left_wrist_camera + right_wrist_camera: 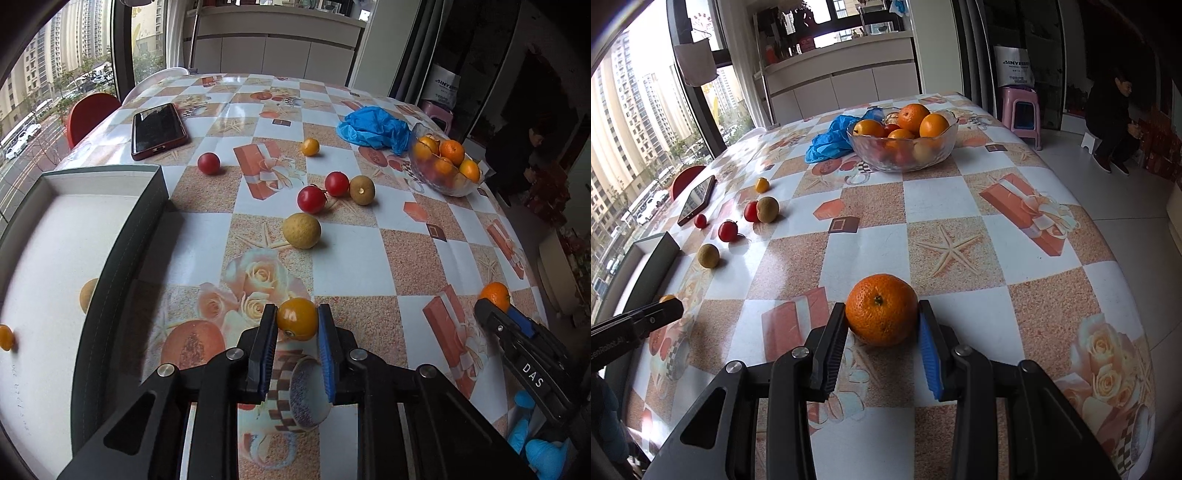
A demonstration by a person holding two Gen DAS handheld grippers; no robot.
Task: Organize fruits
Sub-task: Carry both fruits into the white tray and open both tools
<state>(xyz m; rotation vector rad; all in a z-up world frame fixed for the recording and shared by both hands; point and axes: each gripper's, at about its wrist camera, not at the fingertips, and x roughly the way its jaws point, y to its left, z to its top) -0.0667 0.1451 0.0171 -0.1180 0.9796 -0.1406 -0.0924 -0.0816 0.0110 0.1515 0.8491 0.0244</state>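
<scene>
**Two fruits gripped, tray on the left**

The left gripper (297, 319) is closed on a small yellow-orange fruit (297, 318) near the tray (122, 254) — best to lift it over the wall before release. The right gripper (882, 321) is narrowed on a mandarin (882, 309) resting on the table (960, 206), low and level; the bowl (905, 155) stands far ahead.

"das" on the right tool (496, 308); "enrobot.ai" on the left tool (670, 308).
</scene>
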